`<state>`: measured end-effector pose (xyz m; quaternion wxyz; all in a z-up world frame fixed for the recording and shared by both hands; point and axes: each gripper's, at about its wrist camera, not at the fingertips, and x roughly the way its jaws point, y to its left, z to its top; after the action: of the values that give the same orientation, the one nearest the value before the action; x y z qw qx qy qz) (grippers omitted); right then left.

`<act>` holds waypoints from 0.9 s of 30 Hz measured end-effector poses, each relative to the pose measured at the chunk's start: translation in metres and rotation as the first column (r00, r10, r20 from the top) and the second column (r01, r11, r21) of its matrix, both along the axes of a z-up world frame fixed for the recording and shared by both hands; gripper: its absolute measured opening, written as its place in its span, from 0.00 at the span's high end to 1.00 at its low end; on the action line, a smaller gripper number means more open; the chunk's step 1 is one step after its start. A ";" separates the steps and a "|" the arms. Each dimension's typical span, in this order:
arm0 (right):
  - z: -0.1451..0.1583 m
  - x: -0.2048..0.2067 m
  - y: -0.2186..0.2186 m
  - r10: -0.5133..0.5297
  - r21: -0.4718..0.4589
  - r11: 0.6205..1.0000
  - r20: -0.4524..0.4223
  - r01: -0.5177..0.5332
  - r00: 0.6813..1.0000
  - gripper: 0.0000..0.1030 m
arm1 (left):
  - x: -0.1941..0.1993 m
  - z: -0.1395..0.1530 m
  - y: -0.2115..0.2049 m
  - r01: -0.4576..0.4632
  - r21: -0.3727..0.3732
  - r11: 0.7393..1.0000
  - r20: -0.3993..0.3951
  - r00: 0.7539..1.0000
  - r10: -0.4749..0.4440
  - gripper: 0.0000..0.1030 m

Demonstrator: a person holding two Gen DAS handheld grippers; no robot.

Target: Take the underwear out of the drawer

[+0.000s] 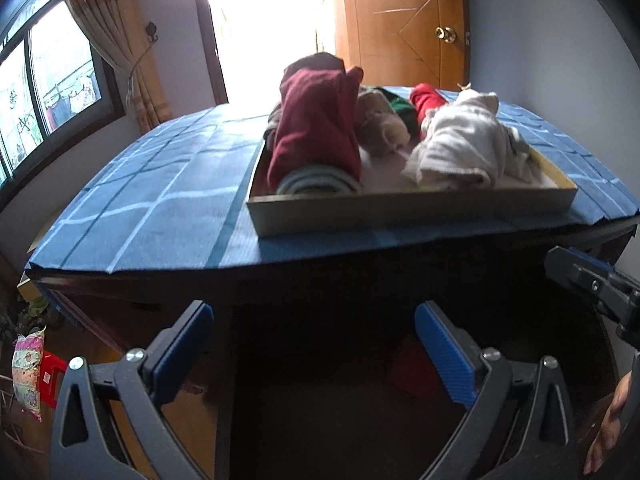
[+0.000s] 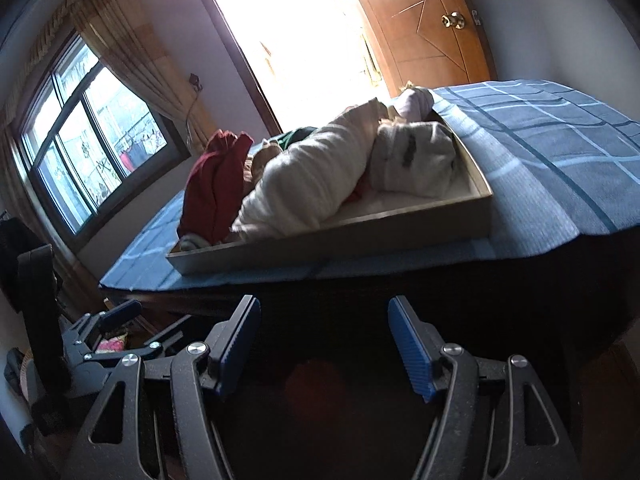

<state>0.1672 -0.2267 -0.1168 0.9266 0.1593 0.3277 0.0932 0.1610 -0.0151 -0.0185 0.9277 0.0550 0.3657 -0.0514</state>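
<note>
The left gripper point(image 1: 314, 320) and the right gripper point(image 2: 324, 318) both stand open and hold nothing; their ribbed blue pads point(image 1: 444, 350) hang in front of the dark table edge. On the table lies a blue checked cloth point(image 1: 160, 204). On it sits a shallow beige drawer point(image 1: 400, 210), full of rolled underwear point(image 1: 316, 120): dark red, white, tan. Behind are a wooden door point(image 1: 404, 20), a window point(image 1: 44, 80) and a curtain point(image 1: 116, 28).

Left gripper point(image 1: 314, 332), right gripper point(image 2: 324, 330): black angular plastic arms, ribbed blue rubber pads point(image 1: 448, 354), round silver screws point(image 1: 135, 356) at pivots.
</note>
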 end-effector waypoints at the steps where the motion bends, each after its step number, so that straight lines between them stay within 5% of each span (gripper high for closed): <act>1: -0.002 -0.002 0.000 0.003 -0.003 1.000 -0.007 -0.003 1.000 0.33 | -0.001 -0.001 0.000 0.002 0.002 1.000 -0.005 1.000 -0.002 0.00; 19: -0.059 -0.007 0.002 0.039 -0.014 0.999 -0.248 -0.044 0.968 0.33 | -0.017 -0.044 0.012 0.032 0.049 0.998 -0.178 0.984 -0.023 0.00; 27: -0.078 -0.012 0.003 0.066 0.012 0.998 -0.346 -0.065 0.936 0.33 | -0.022 -0.059 0.013 0.072 -0.004 0.997 -0.273 0.960 -0.071 0.01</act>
<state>0.1554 -0.2240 -0.1950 0.8508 0.1624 0.4907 0.0945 0.1386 -0.0021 -0.0779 0.8659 0.0632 0.4878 -0.0910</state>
